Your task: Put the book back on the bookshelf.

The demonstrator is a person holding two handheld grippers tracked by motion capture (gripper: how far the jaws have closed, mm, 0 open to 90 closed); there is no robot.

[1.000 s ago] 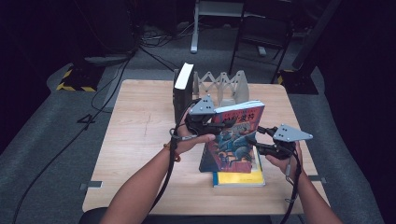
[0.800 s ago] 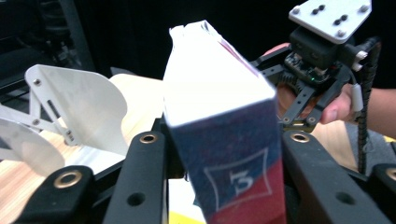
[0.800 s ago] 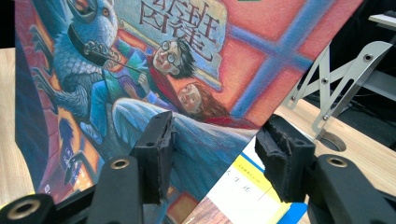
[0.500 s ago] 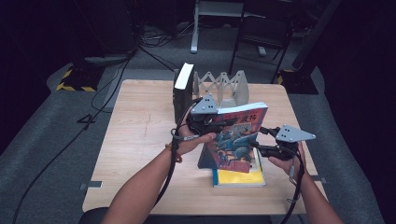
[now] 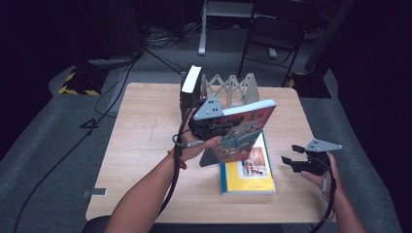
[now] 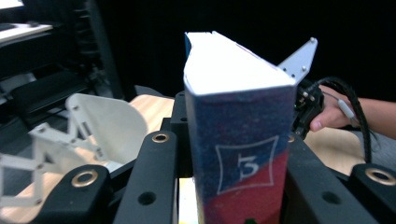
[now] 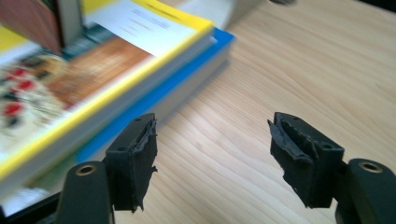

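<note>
My left gripper (image 5: 214, 124) is shut on the spine end of a colourful picture book (image 5: 243, 128), which it holds tilted up above the table. In the left gripper view the book's spine (image 6: 238, 140), marked with a 3, stands clamped between the two black jaws. My right gripper (image 5: 289, 162) hovers low at the right of the table, apart from the book. Its jaws have just been opening, and in the right gripper view the right gripper (image 7: 212, 149) has only bare wood between them.
A yellow book (image 5: 250, 170) lies flat on a blue one (image 7: 187, 70) under the held book. At the back of the wooden table (image 5: 145, 131) a pale folding rack (image 5: 233, 90) holds one upright black book (image 5: 189, 87).
My right gripper has drawn away from the held book, to the right and down toward the table, with wider jaws. The left gripper has raised the book a little.
</note>
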